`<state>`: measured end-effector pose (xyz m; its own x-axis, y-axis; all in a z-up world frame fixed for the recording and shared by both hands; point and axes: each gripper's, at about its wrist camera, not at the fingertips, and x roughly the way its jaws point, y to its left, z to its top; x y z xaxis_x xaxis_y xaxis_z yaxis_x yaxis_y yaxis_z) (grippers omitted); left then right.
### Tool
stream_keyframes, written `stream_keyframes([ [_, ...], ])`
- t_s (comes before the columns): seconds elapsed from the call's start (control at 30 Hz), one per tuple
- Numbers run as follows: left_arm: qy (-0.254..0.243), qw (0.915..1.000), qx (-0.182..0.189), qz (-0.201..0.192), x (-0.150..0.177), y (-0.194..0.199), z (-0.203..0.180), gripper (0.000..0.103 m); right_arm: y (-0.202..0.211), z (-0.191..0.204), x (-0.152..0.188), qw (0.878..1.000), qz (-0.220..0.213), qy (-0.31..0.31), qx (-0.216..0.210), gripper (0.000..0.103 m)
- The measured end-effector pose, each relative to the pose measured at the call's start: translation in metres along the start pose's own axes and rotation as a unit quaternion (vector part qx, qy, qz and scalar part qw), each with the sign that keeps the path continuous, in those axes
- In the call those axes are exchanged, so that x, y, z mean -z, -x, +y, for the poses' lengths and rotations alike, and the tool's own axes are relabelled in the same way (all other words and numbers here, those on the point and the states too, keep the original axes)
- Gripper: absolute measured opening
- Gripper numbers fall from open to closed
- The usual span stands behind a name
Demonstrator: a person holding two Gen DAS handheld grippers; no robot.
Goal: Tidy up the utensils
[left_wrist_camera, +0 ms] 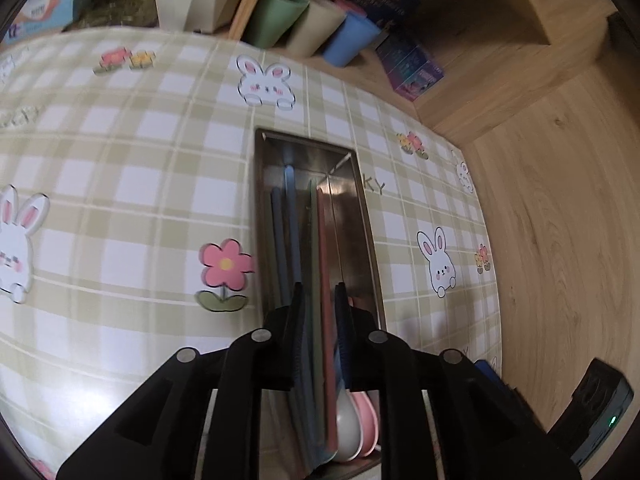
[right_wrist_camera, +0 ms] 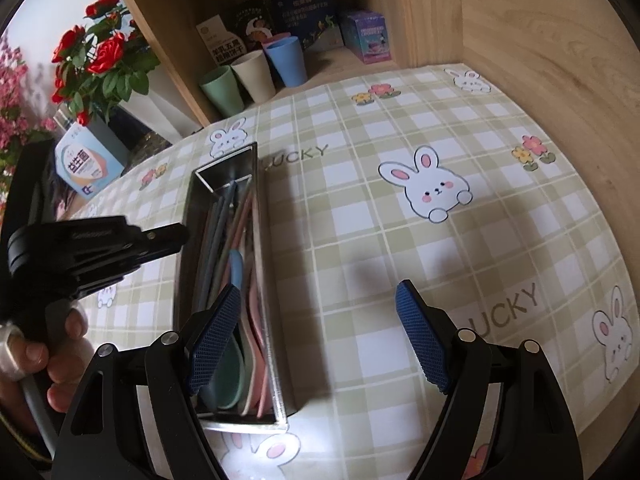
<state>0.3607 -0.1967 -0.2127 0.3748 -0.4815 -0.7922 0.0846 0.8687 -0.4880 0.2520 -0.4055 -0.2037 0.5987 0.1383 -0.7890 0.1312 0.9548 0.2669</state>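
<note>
A long steel tray (left_wrist_camera: 370,240) (right_wrist_camera: 224,168) lies on the checked bunny tablecloth (left_wrist_camera: 140,160). It holds several pastel utensils: grey-blue, blue, green and red handles (left_wrist_camera: 294,216) and white and pink spoon bowls (left_wrist_camera: 352,428) at the near end. In the right wrist view a green spoon (right_wrist_camera: 228,376) and a blue spoon (right_wrist_camera: 237,272) show among them. My left gripper (left_wrist_camera: 319,294) (right_wrist_camera: 180,235) hovers over the tray, jaws a narrow gap apart, pressing on nothing. My right gripper (right_wrist_camera: 318,288) stands wide open beside the tray, its left finger (right_wrist_camera: 218,332) over the tray's near end.
Green, beige and blue cups (right_wrist_camera: 256,76) stand in a wooden shelf behind the cloth, with boxes (right_wrist_camera: 366,36) further in. Red roses (right_wrist_camera: 100,60) and a blue-white box (right_wrist_camera: 88,164) stand at the left. A person's hand (right_wrist_camera: 60,360) holds the left gripper. A wooden wall (left_wrist_camera: 560,200) bounds the right.
</note>
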Motion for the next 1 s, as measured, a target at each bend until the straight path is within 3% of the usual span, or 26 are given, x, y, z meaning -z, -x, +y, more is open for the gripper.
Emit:
stream_keyframes([
  [0.13, -0.02, 0.9994, -0.006, -0.027, 0.0, 0.033, 0.006, 0.023, 0.021, 0.017, -0.006, 1.0, -0.019, 0.012, 0.001, 0.077],
  [0.33, -0.061, 0.9943, -0.015, -0.086, 0.006, 0.097, 0.018, 0.043, 0.061, 0.053, -0.015, 0.998, -0.06, 0.034, -0.01, 0.077],
  [0.4, -0.079, 0.9899, -0.018, -0.116, 0.009, 0.127, 0.024, 0.061, 0.073, 0.065, -0.016, 0.996, -0.077, 0.041, -0.013, 0.086],
  [0.43, -0.087, 0.9873, -0.019, -0.132, 0.011, 0.141, 0.028, 0.066, 0.082, 0.073, -0.016, 0.995, -0.089, 0.047, -0.015, 0.086],
  [0.5, -0.111, 0.9786, -0.033, -0.17, 0.018, 0.176, 0.034, 0.085, 0.097, 0.087, -0.016, 0.992, -0.111, 0.055, -0.016, 0.086],
  [0.6, -0.144, 0.9629, -0.059, -0.22, 0.031, 0.22, 0.042, 0.096, 0.12, 0.107, -0.014, 0.987, -0.147, 0.062, -0.025, 0.087],
  [0.87, -0.2, 0.9191, -0.111, -0.321, 0.075, 0.316, 0.061, 0.097, 0.172, 0.168, 0.006, 0.969, -0.222, 0.102, -0.043, 0.087],
  [1.0, -0.198, 0.9121, -0.118, -0.339, 0.09, 0.344, 0.068, 0.097, 0.194, 0.19, 0.018, 0.961, -0.245, 0.119, -0.053, 0.087],
])
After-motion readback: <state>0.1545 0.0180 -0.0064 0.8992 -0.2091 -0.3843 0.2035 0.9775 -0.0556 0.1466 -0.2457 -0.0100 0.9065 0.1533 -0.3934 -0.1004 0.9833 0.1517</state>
